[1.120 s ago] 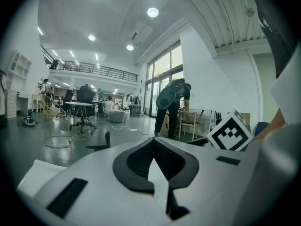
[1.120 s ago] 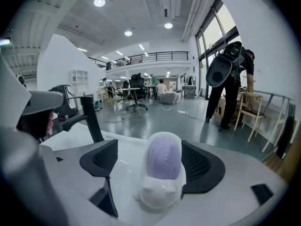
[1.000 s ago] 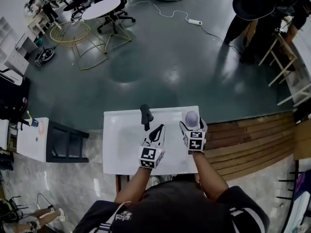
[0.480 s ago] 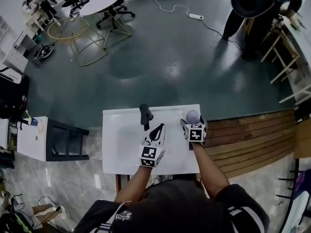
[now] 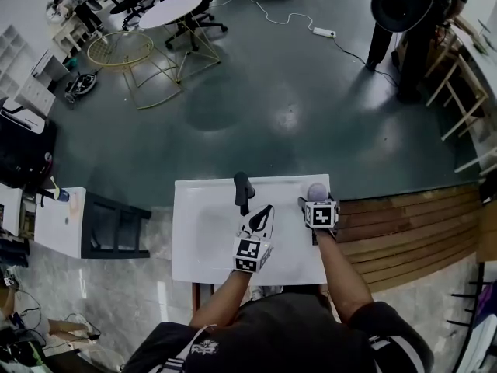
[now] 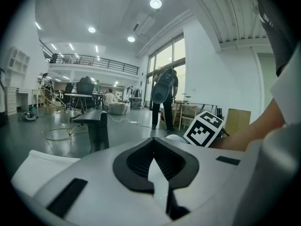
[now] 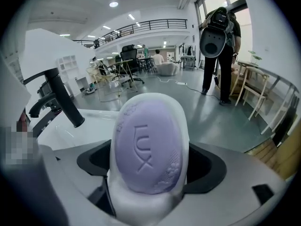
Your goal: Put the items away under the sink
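Observation:
A purple bar of soap (image 7: 146, 145) lies in a white dish (image 7: 141, 206) at the far right corner of the white sink counter (image 5: 202, 251). My right gripper (image 5: 318, 202) points steeply down over it. Its jaws have just been opening and stand wide, with the dish between them; I see no pads pressing on it. My left gripper (image 5: 264, 212) is shut and empty, its tips just right of the black faucet (image 5: 243, 186). In the left gripper view the faucet (image 6: 96, 126) stands ahead on the left.
The basin (image 5: 206, 224) lies left of the faucet. Wooden decking (image 5: 404, 231) borders the counter on the right, and a black stand (image 5: 109, 224) sits to its left. A person in black (image 5: 404, 14) stands far off on the grey floor.
My right gripper has dropped down over the soap dish and tilted more steeply, so its marker cube now hides part of the soap. The left gripper has sunk slightly beside the faucet.

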A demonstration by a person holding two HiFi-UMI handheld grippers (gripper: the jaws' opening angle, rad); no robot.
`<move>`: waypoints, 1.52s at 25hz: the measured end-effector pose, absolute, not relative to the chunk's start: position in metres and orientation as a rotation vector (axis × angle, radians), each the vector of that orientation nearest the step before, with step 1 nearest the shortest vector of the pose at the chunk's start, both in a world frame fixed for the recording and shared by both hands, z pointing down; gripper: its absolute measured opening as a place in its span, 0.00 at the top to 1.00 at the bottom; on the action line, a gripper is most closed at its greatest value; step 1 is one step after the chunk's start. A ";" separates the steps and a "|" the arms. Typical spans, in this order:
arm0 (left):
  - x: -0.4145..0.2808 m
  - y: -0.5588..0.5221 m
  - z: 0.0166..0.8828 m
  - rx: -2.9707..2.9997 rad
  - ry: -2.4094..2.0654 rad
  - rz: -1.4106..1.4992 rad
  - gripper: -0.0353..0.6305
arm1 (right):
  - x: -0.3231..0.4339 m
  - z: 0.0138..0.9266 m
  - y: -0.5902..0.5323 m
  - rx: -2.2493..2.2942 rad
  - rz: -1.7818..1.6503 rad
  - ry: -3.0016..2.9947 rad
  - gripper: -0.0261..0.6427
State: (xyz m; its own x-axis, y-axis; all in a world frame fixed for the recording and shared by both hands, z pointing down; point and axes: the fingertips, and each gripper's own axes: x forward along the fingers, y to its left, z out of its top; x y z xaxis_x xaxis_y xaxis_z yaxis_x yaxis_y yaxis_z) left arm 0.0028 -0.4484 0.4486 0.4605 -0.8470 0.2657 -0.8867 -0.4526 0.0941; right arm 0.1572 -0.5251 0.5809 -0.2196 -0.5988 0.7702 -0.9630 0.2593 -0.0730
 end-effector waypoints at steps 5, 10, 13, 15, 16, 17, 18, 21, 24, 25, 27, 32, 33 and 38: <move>-0.002 -0.443 0.451 2.489 -1.499 0.287 0.94 | 0.152 0.579 -0.524 1.371 0.757 -1.944 0.26; -0.004 -0.435 0.449 2.496 -1.495 0.276 0.94 | 0.153 0.561 -0.514 1.399 0.726 -1.956 0.26; -0.004 -0.429 0.444 2.509 -1.484 0.263 0.94 | 0.149 0.552 -0.505 1.390 0.707 -1.977 0.26; -0.006 -0.422 0.441 2.518 -1.471 0.269 0.94 | 0.143 0.543 -0.496 1.380 0.694 -1.998 0.26; -0.008 -0.419 0.440 2.515 -1.472 0.258 0.94 | 0.141 0.538 -0.489 1.378 0.685 -2.011 0.26; -0.011 -0.415 0.438 2.509 -1.476 0.240 0.94 | 0.139 0.533 -0.483 1.376 0.669 -2.024 0.26; -0.015 -0.410 0.436 2.504 -1.481 0.223 0.94 | 0.136 0.528 -0.476 1.373 0.647 -2.035 0.26; -0.027 -0.393 0.432 2.506 -1.486 0.215 0.94 | 0.128 0.516 -0.453 1.364 0.591 -2.061 0.26; -0.037 -0.375 0.425 2.499 -1.490 0.184 0.94 | 0.122 0.506 -0.429 1.380 0.588 -2.076 0.26; -0.040 -0.368 0.423 2.497 -1.484 0.172 0.94 | 0.120 0.503 -0.420 1.390 0.590 -2.079 0.26; -0.049 -0.353 0.420 2.503 -1.473 0.159 0.94 | 0.113 0.497 -0.402 1.409 0.588 -2.085 0.26; -0.071 -0.316 0.410 2.532 -1.469 0.140 0.94 | 0.091 0.482 -0.353 1.442 0.581 -2.108 0.26; -0.074 -0.307 0.409 2.536 -1.469 0.144 0.94 | 0.088 0.480 -0.342 1.444 0.583 -2.112 0.26; -0.082 -0.274 0.410 2.531 -1.470 0.156 0.94 | 0.073 0.468 -0.298 1.428 0.584 -2.144 0.26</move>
